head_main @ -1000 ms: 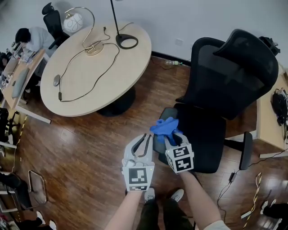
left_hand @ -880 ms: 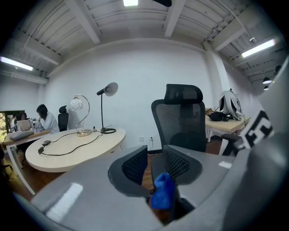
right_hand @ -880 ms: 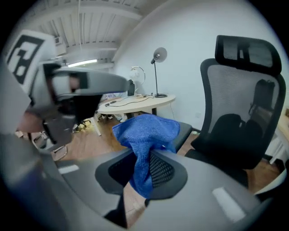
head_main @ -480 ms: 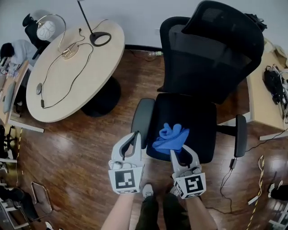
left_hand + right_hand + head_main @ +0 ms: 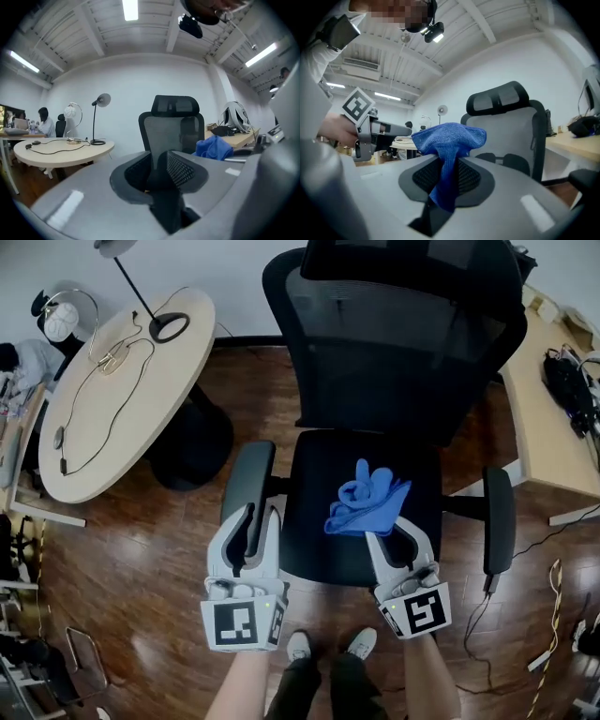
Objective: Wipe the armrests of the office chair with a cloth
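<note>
Office chair (image 5: 375,427) straight ahead of me, black mesh back upright, seat facing me. Round table (image 5: 122,399) stands off to my left with a cable trailing across it; a desk (image 5: 553,427) runs along my right. The armrest on my left (image 5: 246,486) is a grey pad, and the armrest on my right (image 5: 498,519) is a dark pad; the seat lies between them. My left gripper (image 5: 255,514) hovers at the near end of the left armrest; its fingers stand a little apart with nothing between them, only the chair back showing through the gap. My right gripper (image 5: 392,532) is over the front of the seat, fingers clamped on the blue cloth (image 5: 366,498). The cloth bunches up past the fingertips over the seat, well apart from both armrests. Desk lamp (image 5: 169,327) on the table's far edge.
</note>
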Available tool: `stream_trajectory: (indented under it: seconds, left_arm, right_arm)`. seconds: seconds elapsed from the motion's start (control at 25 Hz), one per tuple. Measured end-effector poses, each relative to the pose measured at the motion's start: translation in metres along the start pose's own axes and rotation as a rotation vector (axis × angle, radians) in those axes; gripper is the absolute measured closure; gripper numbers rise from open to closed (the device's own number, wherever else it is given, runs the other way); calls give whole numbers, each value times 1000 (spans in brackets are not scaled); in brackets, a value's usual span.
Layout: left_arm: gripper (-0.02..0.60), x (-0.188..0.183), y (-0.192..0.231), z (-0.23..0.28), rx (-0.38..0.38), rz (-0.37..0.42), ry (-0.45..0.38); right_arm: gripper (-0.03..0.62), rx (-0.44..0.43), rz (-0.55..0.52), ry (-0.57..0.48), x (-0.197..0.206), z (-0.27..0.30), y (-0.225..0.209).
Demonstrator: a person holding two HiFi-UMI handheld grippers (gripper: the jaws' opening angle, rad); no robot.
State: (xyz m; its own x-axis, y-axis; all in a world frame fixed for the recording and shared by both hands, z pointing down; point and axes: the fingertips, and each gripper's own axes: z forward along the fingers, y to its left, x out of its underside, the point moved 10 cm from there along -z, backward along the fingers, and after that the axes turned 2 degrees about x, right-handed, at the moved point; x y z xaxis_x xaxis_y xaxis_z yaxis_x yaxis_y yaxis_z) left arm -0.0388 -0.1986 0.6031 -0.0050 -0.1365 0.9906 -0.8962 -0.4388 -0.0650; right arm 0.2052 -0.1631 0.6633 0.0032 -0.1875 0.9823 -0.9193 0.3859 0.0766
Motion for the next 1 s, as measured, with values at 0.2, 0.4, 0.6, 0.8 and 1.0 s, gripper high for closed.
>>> stream_trajectory:
  seconds: [0.2, 0.4, 0.6, 0.8, 1.0]
  left_arm:
    - [383, 57, -4, -11, -118, 206, 224]
    - [385, 79, -17, -15, -250, 207, 378]
    - [385, 76, -14, -1, -214, 69, 364]
    - [385, 77, -7, -9, -212, -12, 353]
    - [385, 107, -8, -24, -245, -31, 392]
  right_arm:
    - [519, -117, 48, 278, 90, 27, 0]
    - [519, -236, 130, 256, 142, 71, 16]
    - [519, -305, 124, 253, 168, 111, 30]
    - [520, -332, 65, 114, 219, 155, 53]
    - [520, -323, 66, 297, 328, 185, 74]
